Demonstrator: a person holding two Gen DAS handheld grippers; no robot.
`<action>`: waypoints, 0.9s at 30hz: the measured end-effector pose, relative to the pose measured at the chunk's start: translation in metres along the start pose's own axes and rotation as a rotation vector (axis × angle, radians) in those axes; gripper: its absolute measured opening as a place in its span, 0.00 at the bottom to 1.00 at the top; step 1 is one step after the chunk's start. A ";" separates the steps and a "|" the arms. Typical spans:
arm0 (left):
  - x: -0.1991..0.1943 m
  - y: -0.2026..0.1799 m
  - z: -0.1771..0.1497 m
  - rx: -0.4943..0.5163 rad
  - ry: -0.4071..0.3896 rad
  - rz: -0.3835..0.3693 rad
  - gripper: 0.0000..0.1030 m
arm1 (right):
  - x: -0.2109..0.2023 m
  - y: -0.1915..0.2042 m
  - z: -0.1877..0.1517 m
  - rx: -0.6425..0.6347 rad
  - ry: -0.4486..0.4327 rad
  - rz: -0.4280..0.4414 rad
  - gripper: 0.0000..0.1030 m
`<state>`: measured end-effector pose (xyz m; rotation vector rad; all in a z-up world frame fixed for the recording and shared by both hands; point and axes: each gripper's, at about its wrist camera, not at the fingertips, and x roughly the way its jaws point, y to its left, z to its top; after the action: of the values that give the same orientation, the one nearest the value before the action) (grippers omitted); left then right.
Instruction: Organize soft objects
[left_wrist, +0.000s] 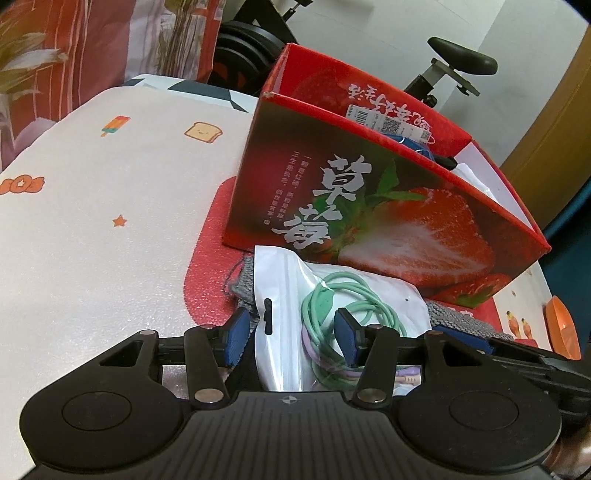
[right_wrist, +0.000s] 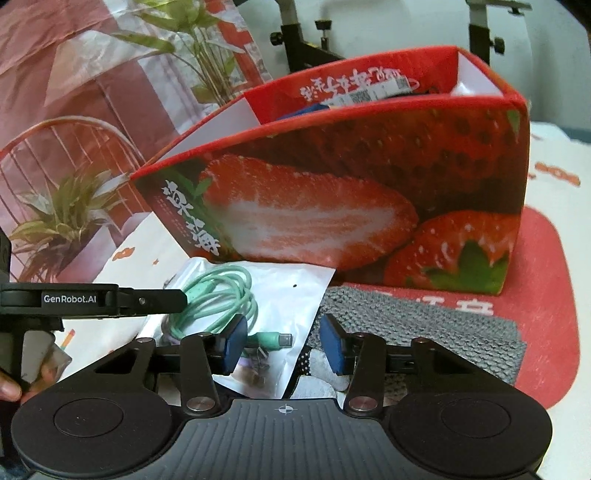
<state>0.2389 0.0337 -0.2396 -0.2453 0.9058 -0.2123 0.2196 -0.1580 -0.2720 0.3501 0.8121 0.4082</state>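
White patterned desk with red mat, strawberry box behind; zip bag of green cable lies flat before box, long axis toward it; left hand-held gripper straddles bag, spread, nearer; right hand-held gripper spread over bag's corner.

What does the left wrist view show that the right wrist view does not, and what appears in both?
Left wrist view only: cartoon toast print on the white table cover, black bicycle saddle, orange round object at the right edge.

Right wrist view only: plant-patterned curtain, a hand at the lower left.

Both: red strawberry-printed cardboard box, clear plastic bag of coiled mint-green cable, grey knitted cloth, red foam mat.
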 end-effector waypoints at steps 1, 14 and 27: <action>0.000 -0.001 0.000 0.005 0.000 -0.002 0.52 | 0.001 -0.002 -0.001 0.015 0.003 0.007 0.42; -0.006 -0.013 -0.003 0.060 0.008 -0.058 0.47 | 0.000 -0.007 0.002 0.112 0.018 0.052 0.35; -0.025 -0.017 0.000 0.055 -0.073 -0.103 0.39 | -0.022 0.012 0.006 -0.017 -0.074 0.050 0.20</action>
<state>0.2226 0.0249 -0.2154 -0.2472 0.8146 -0.3214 0.2084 -0.1595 -0.2489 0.3679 0.7282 0.4459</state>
